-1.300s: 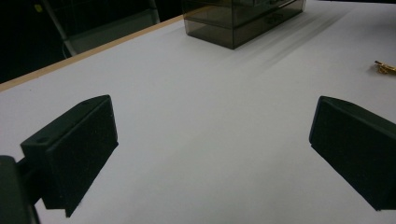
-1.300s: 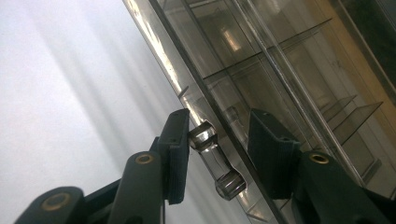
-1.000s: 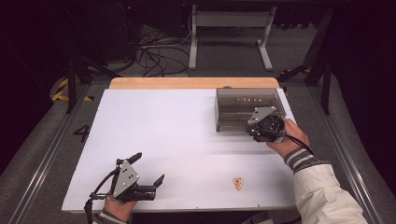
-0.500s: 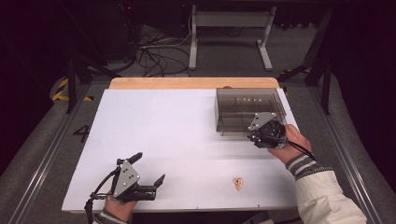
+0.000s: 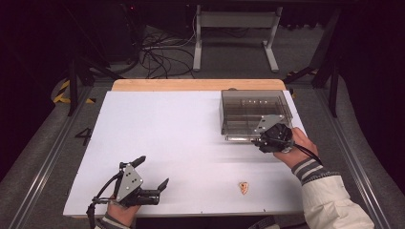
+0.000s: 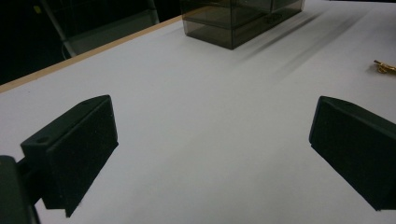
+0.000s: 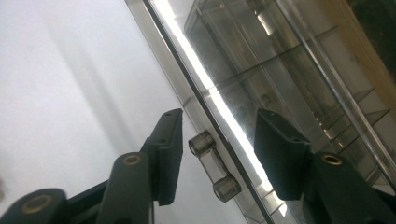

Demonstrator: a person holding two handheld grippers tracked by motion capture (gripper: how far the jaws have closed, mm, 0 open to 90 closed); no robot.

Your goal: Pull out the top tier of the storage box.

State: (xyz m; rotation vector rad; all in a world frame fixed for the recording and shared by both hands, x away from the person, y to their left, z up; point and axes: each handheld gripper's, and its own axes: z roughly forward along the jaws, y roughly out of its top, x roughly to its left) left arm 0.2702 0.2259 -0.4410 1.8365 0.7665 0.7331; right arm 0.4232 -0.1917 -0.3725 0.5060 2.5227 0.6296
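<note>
Jaws of the right gripper (image 7: 217,154): partly open, having just been opening, one pad on either side of the small clear handle (image 7: 214,171) on the front of the smoked plastic drawer box (image 7: 280,74). The handle lies between the pads with a gap on both sides; neither pad presses on it. Seen from above, the right gripper (image 5: 261,141) sits at the near front edge of the drawer box (image 5: 255,114), the hand (image 5: 291,145) behind it, the striped cuff and pale sleeve (image 5: 334,200) running off toward the bottom right corner.

Drawer box: translucent grey, inner dividers visible, standing on the far right part of the white table top (image 5: 181,143), its back close to the wooden edge strip (image 5: 196,85).

Jaws of the left gripper (image 6: 212,154): wide open, nothing between them, bare white surface beneath. From above, the left gripper (image 5: 154,177) rests at the near left edge of the table, well apart from the box.

Small gold-coloured object (image 5: 244,187): lying on the table near the front edge, between the two grippers, closer to the right one; also at the right margin of the left gripper view (image 6: 385,67). Too small to identify.
</note>
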